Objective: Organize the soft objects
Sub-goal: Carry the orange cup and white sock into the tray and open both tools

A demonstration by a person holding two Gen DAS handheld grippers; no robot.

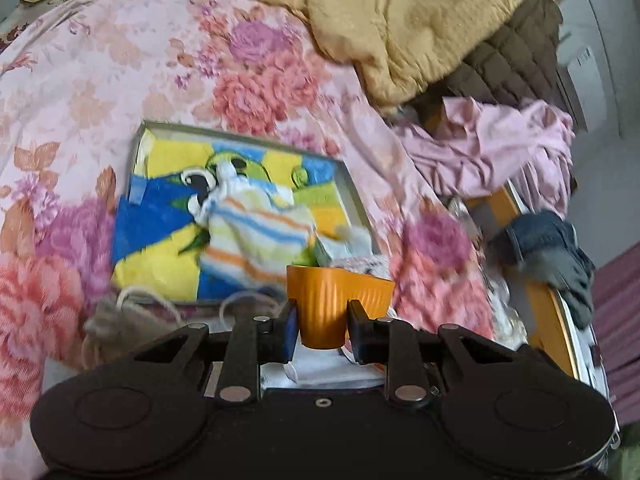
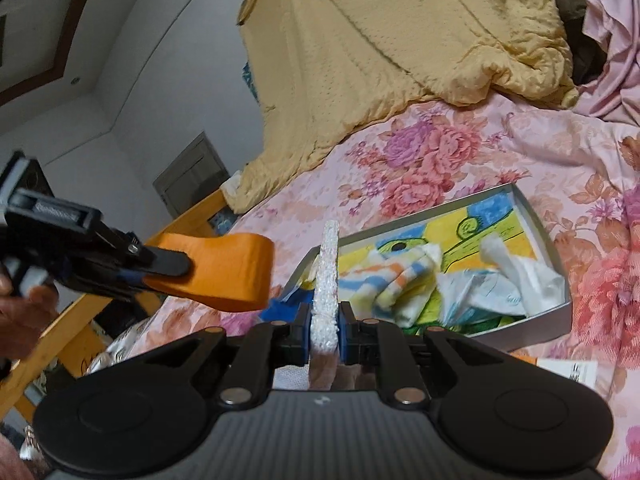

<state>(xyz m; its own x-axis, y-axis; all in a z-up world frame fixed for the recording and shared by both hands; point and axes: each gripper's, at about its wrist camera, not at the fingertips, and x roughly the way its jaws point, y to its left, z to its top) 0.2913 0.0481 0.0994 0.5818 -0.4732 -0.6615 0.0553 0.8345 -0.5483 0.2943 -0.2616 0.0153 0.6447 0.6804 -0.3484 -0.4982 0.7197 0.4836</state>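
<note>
An open grey box lies on the floral bedsheet. It holds a bright cartoon towel, a striped cloth and white packets. My left gripper is shut on a soft ribbed orange piece just in front of the box. That same gripper and its orange piece show at the left of the right wrist view. My right gripper is shut on a thin white foam pad, held edge-on before the box.
A yellow quilt is heaped at the back. Pink cloth, a brown padded garment and dark gloves crowd the wooden bed rail. A beige drawstring pouch lies near the box. A hand holds the left gripper.
</note>
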